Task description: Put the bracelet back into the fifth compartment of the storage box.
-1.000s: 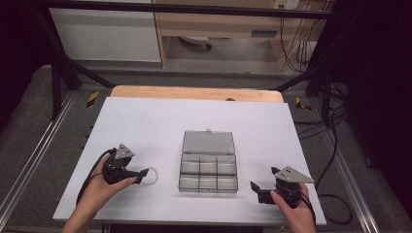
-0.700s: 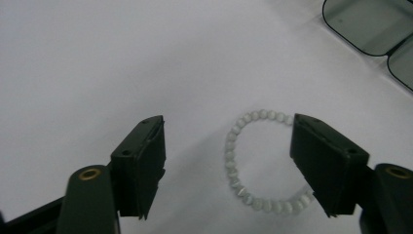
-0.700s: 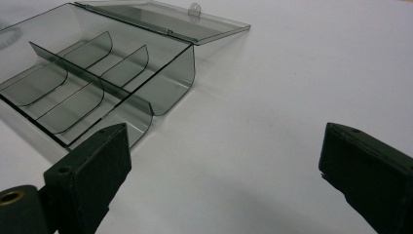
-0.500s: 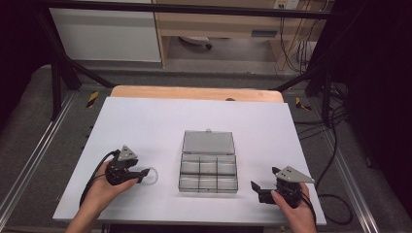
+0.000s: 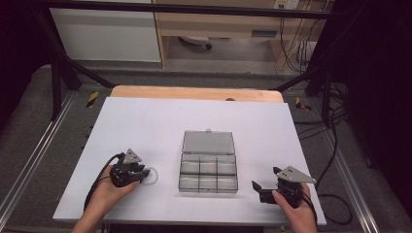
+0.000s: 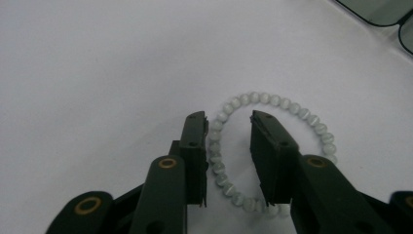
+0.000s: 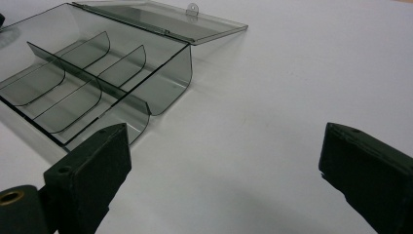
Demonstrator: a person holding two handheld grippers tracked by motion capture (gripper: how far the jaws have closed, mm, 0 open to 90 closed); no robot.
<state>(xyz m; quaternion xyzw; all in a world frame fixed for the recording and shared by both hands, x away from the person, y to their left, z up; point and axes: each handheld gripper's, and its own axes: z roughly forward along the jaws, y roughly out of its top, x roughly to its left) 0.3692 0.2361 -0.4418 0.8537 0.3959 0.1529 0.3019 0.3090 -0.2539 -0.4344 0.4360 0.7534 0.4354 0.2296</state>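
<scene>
bracelet: pale bead bracelet [image 6: 272, 151] lies flat on the white table [image 5: 160, 121], lower left of the high view, just left of the box.
left gripper: your left gripper [image 6: 229, 146] straddles the near-left arc of beads; jaws have just been closing, now narrow, pads not yet pressing on the strand as far as I can see.
right gripper: your right gripper [image 7: 224, 170] has jaws wide apart, nothing between them, parked at lower right of the high view.
handling: looks light, floppy, round beads likely slick; probably an elastic strand, so it will sag and swing once lifted.
where to grip: pinch across the strand, squarely on a bead, not in a gap between two.
box: clear compartment box [image 5: 208, 167], lid laid open away from you, sits mid-frame.
room: bare table all round; the box's near left wall is the only edge to clear.
</scene>
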